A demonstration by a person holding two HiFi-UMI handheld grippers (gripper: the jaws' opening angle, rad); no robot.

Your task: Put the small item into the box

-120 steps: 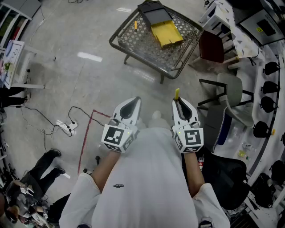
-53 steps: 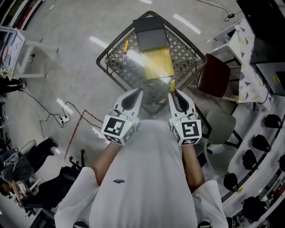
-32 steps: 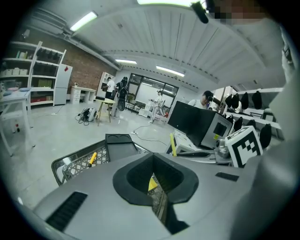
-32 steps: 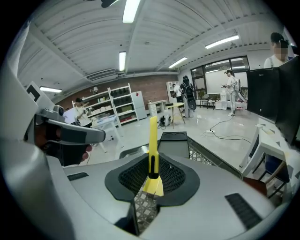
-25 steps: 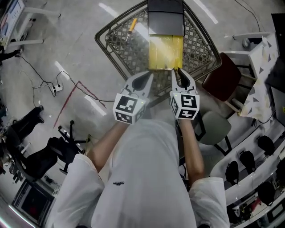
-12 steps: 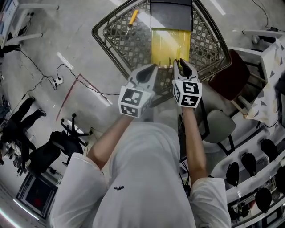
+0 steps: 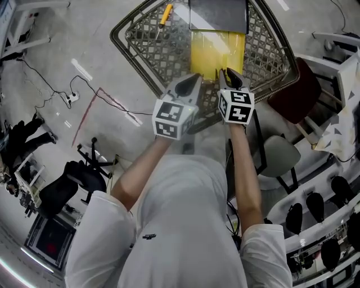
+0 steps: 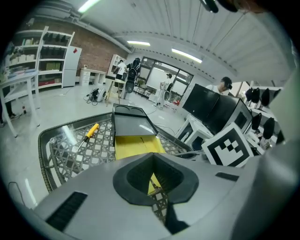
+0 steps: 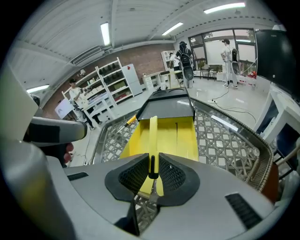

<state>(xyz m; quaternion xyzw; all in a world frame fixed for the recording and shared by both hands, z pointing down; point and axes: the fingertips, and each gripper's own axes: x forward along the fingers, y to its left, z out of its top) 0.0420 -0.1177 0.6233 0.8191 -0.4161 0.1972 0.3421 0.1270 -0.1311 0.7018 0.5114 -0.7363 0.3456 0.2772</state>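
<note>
A yellow box (image 7: 216,48) lies open on the lattice glass table (image 7: 121,48), its dark lid (image 7: 218,14) folded back at the far end. My right gripper (image 7: 228,73) is shut on a thin yellow stick-like item (image 9: 152,140) that points forward over the box (image 9: 180,136). In the right gripper view the item sits clamped between the pads (image 9: 171,176) of the right gripper (image 9: 151,174). The left gripper (image 7: 194,79) hovers beside it at the table's near edge, shut and holding nothing. In the left gripper view the box (image 8: 133,145) and lid (image 8: 131,125) lie ahead of the left gripper (image 8: 152,185).
A yellow-handled screwdriver (image 7: 165,12) lies on the table's far left part. A dark red chair (image 7: 292,93) and a grey chair (image 7: 275,160) stand to the right. Cables and a power strip (image 7: 70,98) lie on the floor at left.
The table and box have come much closer. Both grippers, earlier over bare floor, now reach the table's near edge, with the right one and its yellow item at the box.
</note>
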